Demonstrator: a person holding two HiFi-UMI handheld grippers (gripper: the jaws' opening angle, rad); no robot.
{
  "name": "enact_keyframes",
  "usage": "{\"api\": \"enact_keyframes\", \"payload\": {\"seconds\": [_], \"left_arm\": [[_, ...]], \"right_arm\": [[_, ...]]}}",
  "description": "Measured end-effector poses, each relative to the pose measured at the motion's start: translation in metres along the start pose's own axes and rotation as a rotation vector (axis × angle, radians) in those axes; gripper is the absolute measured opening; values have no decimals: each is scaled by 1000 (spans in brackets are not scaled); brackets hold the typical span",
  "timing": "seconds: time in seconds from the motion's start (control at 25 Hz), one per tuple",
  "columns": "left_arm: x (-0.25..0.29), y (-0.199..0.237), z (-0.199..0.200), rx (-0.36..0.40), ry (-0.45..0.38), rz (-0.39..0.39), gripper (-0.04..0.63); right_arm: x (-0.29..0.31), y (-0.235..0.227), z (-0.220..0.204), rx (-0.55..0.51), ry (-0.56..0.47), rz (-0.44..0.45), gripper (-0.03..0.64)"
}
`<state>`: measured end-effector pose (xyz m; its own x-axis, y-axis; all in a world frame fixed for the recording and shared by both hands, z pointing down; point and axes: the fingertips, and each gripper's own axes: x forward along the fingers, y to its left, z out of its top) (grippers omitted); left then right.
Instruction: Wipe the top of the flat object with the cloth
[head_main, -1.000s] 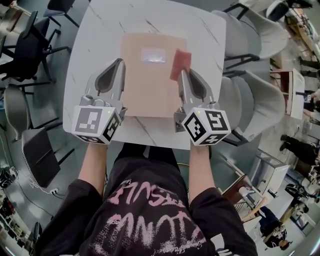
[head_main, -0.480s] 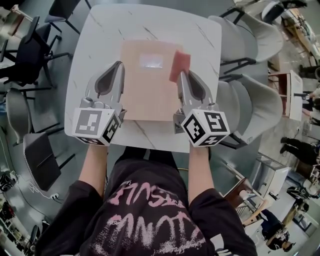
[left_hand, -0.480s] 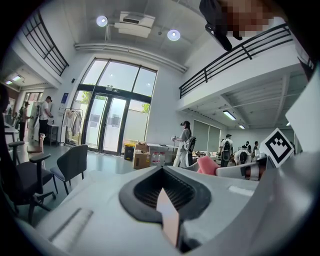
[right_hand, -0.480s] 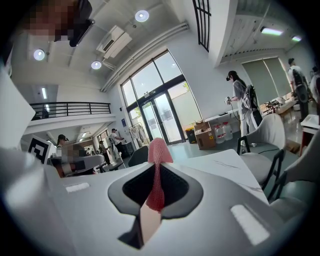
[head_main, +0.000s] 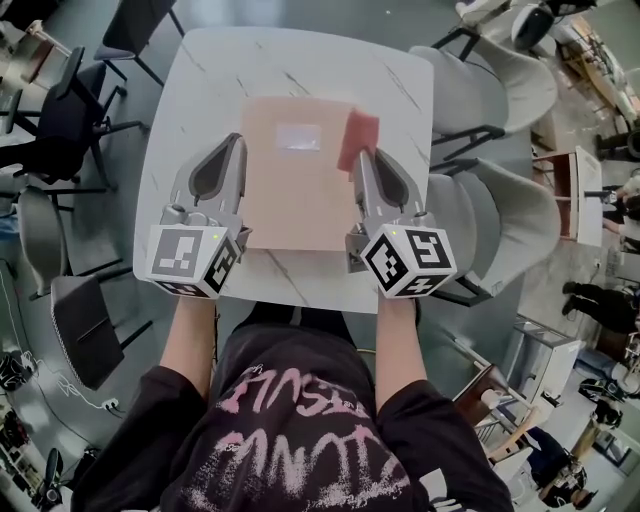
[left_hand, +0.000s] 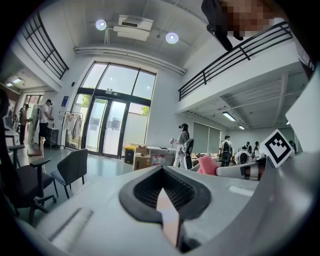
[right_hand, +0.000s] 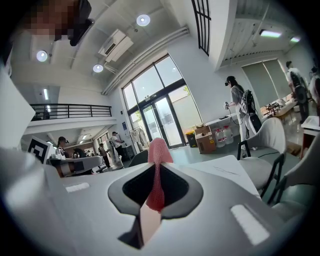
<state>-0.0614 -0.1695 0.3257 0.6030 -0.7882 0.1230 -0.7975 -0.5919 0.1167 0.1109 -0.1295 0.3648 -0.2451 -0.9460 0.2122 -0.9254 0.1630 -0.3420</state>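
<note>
As before, cloth (head_main: 358, 138) (in right tongs (head_main: 361, 156))

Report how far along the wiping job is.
Done: the right gripper is shut on the pink-red cloth. In hand: the cloth is at the right edge of the flat tan board, near its far corner. Remaining: the board's top shows no wiping marks, so the sweep across it likely remains.

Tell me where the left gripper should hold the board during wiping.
The board's left edge, coming from the left gripper's side. The board lies flat on the table, so only an edge is pinchable, and the right gripper with the cloth occupies the right side. Pressing down may serve better.
</note>
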Motion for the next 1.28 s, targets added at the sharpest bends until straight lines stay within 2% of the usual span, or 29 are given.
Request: {"api": "enact_keyframes", "payload": {"seconds": [1.28], "left_arm": [[-19,-25,64,58,-114,-5,0]], "right_arm": [[-37,8,59,-52,-116,4,51]]}}
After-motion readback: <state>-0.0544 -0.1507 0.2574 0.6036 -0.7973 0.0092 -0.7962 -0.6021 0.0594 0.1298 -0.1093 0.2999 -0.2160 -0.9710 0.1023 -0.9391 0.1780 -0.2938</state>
